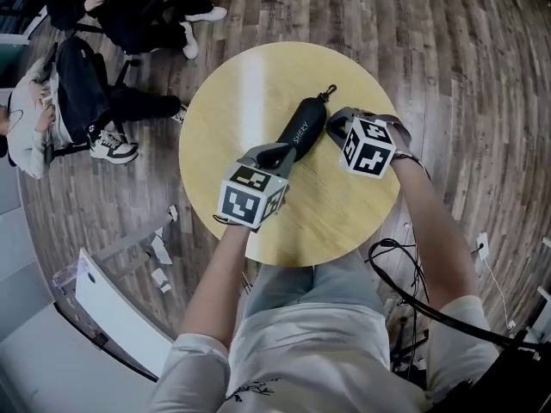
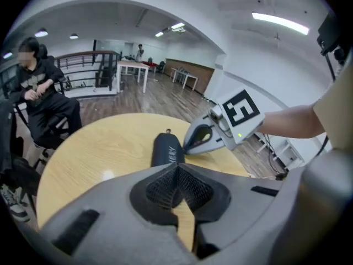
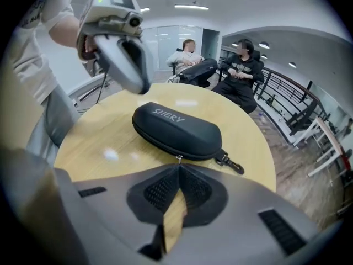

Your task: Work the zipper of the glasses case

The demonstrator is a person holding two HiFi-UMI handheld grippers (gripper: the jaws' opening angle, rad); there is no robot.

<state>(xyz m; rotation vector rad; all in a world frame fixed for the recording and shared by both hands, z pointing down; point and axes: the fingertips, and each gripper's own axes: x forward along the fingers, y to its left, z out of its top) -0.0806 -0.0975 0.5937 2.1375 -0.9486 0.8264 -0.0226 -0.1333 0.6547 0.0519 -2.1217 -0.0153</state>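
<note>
On the round table (image 1: 250, 84): left gripper (image 2: 177, 166) clenched empty, tips at the near end of the glasses case (image 1: 303, 129). Right gripper (image 3: 180, 164) pinched on the zipper pull (image 3: 179, 157). The seam looks fully zipped, so I'd say the whole unzip run remains.

Glasses case (image 1: 301, 132) lies on round table (image 1: 241, 84), centre of head view, long axis lower left to upper right; left gripper (image 1: 277, 153) at the case's lower-left end, jaws closed together; right gripper (image 1: 334, 120) just right of the case, jaws closed on the zipper pull (image 3: 177, 158) at its near edge; seated persons (image 1: 52, 114) on floor beyond the table, upper left of frame.
</note>
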